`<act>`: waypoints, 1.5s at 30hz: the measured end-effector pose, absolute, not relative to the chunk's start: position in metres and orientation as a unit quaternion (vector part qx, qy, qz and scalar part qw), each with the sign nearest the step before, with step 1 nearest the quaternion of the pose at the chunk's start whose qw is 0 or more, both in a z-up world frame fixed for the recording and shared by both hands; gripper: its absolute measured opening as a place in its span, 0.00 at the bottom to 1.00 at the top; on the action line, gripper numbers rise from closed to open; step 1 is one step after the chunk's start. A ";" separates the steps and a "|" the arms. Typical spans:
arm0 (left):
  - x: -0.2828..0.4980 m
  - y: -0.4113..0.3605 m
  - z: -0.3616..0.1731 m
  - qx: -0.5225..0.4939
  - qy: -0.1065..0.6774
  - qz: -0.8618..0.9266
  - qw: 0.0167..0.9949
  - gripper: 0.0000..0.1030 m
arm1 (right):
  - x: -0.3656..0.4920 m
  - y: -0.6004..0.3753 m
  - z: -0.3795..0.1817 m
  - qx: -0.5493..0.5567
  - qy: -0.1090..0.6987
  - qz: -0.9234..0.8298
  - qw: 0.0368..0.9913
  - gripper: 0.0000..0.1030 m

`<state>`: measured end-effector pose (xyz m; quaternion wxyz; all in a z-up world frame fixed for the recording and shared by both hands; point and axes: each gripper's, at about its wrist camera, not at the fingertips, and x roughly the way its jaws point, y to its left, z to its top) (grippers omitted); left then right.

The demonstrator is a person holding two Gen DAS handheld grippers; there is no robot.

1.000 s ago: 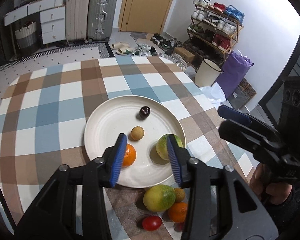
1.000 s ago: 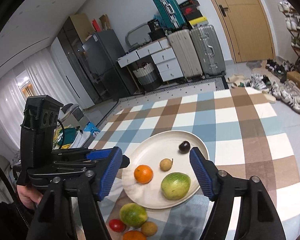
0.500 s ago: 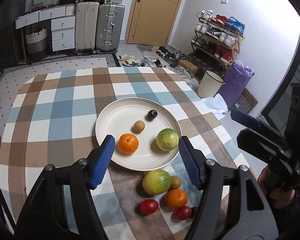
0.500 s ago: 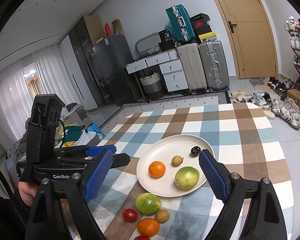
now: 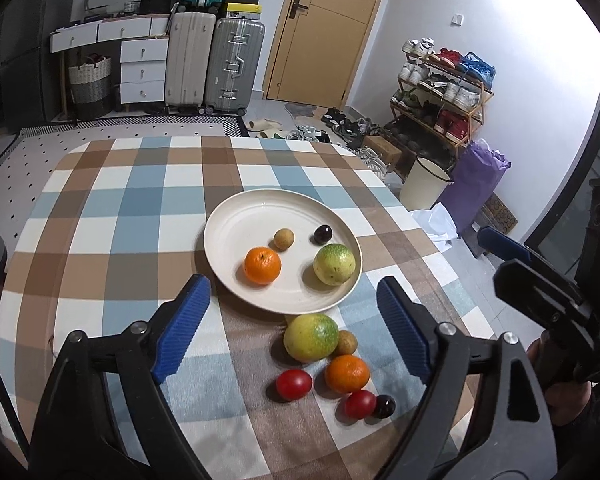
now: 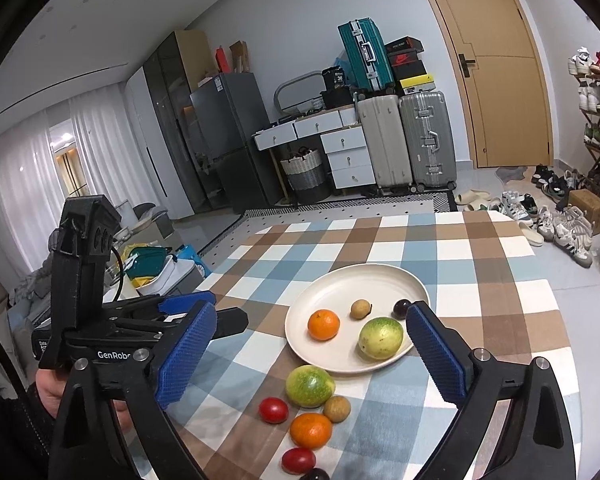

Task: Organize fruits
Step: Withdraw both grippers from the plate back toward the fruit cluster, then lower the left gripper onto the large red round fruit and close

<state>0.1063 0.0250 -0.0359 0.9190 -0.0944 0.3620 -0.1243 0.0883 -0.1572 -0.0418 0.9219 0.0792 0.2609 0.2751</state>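
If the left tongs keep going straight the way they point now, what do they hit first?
Probably the green-yellow fruit on the tablecloth, just short of the plate. The left tongs are open and empty; depth is uncertain.

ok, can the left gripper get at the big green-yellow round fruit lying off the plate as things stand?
Probably yes. The left gripper is open and empty, and the big green-yellow round fruit sits on the checked cloth just ahead of it. Only the small brown fruit touching its side might crowd one finger.

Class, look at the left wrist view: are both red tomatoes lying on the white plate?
No. Both red tomatoes lie on the checked tablecloth below the white plate, among the fruits still off it.
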 end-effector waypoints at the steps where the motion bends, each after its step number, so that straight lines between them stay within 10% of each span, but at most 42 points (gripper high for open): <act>1: 0.104 0.026 -0.038 -0.095 0.363 -0.126 0.918 0.86 | 0.085 -0.158 -0.042 0.078 0.259 0.274 0.923 0.96; 6: 0.092 0.029 -0.049 -0.101 0.365 -0.125 0.917 0.99 | 0.075 -0.158 -0.048 0.064 0.262 0.269 0.925 0.97; 38: 0.114 0.008 -0.158 -0.059 0.471 -0.103 0.874 0.98 | 0.063 -0.174 -0.086 0.090 0.284 0.275 0.914 0.98; 45: 0.116 0.004 -0.163 -0.042 0.476 -0.112 0.871 0.74 | 0.066 -0.178 -0.090 0.096 0.287 0.274 0.913 0.98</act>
